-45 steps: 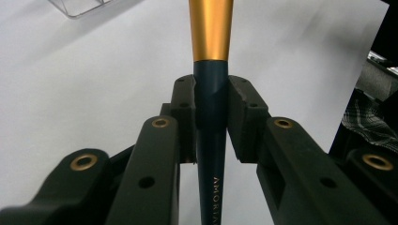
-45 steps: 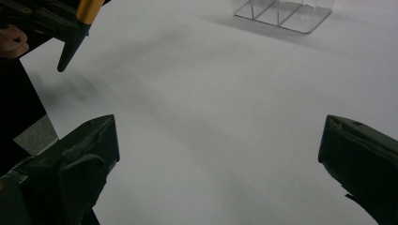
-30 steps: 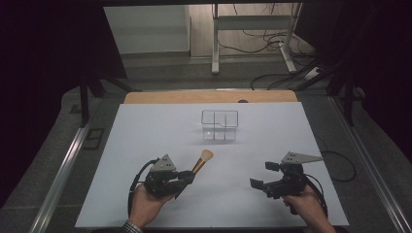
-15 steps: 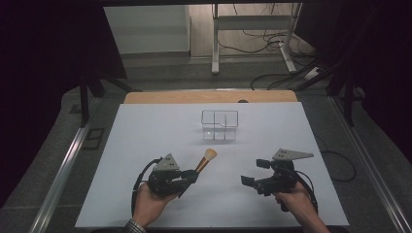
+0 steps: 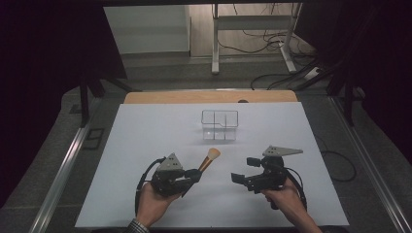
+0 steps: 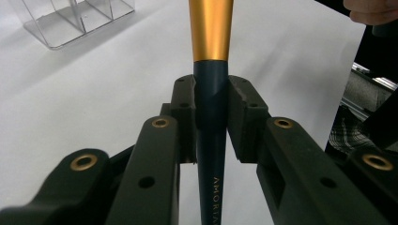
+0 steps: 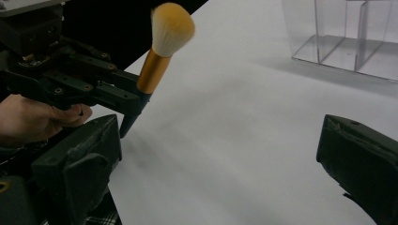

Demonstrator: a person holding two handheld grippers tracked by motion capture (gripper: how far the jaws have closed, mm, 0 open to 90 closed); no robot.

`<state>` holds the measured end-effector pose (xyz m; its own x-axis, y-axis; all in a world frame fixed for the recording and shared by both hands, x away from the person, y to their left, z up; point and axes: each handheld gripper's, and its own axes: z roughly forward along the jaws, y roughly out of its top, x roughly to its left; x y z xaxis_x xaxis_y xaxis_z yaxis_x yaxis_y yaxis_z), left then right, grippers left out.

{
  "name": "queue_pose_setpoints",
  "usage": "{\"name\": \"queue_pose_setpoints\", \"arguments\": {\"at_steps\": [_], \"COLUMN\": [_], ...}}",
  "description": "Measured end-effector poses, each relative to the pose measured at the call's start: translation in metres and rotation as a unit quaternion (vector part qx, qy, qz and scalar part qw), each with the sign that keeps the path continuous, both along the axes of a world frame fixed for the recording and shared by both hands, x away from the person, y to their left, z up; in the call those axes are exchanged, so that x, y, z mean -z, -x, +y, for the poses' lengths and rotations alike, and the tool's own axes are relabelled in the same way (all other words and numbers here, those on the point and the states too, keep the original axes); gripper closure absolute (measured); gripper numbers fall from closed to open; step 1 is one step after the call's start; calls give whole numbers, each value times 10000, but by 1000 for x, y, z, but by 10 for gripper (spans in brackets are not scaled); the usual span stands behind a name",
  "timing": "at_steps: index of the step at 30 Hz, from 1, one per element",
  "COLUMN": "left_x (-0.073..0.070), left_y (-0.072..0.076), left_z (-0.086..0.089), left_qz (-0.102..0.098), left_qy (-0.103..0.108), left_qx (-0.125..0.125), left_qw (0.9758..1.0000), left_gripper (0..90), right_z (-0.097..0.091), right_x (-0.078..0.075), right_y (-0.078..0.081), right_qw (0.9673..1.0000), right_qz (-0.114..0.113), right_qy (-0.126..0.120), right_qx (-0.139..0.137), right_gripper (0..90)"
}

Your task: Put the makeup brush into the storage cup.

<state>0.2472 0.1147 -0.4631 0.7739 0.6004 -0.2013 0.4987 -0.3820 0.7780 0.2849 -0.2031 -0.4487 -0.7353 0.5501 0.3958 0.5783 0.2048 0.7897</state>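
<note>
Brush (image 5: 210,160) clamped by dark handle in left tool (image 5: 193,174), bristles raised and aimed toward organizer (image 5: 220,125). Right tool (image 5: 241,178) just beside, jaws wide apart, holding nothing, above white tabletop (image 5: 145,136). Clear organizer farther back, well apart from both.

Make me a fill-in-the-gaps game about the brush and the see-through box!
1. The left gripper is shut on the dark handle of a makeup ____.
2. The band just above that handle is ____ in colour.
3. The clear box stands on the white table with ____ inside its compartments.
4. The jaws of the right gripper are ____, with nothing between them.

Missing words: brush; gold; nothing; open
</note>
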Motion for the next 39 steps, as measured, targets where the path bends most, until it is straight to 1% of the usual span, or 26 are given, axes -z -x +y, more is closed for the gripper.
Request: {"name": "queue_pose_setpoints", "arguments": {"at_steps": [11, 15, 22, 24, 29, 35, 39], "left_x": [1, 1, 1, 1, 1, 1, 1], "left_y": [0, 0, 0, 0, 0, 1, 1], "left_z": [-6, -8, -9, -10, -12, -14, -15], "left_qz": [-14, -8, -12, -15, -39, -41, -48], "left_qy": [30, 41, 58, 51, 48, 42, 26], "left_qx": [21, 24, 31, 33, 36, 65, 89], "left_qw": [10000, 10000, 10000, 10000, 10000, 10000, 9999], "left_gripper": [747, 747, 747, 747, 747, 746, 746], "right_z": [18, 24, 35, 38, 43, 48, 52], "right_x": [1, 2, 2, 3, 3, 3, 4], "right_y": [0, -1, -2, -2, -3, -4, -5], "right_qw": [9999, 9999, 9997, 9998, 9995, 9994, 9994], "right_qz": [68, 89, 181, 189, 261, 290, 288], "right_qy": [-26, 3, -123, -91, -145, -191, -177], "right_qx": [-112, -48, -66, -46, -56, -85, -120], "right_gripper": [4, 4, 4, 4, 5, 12, 12]}}
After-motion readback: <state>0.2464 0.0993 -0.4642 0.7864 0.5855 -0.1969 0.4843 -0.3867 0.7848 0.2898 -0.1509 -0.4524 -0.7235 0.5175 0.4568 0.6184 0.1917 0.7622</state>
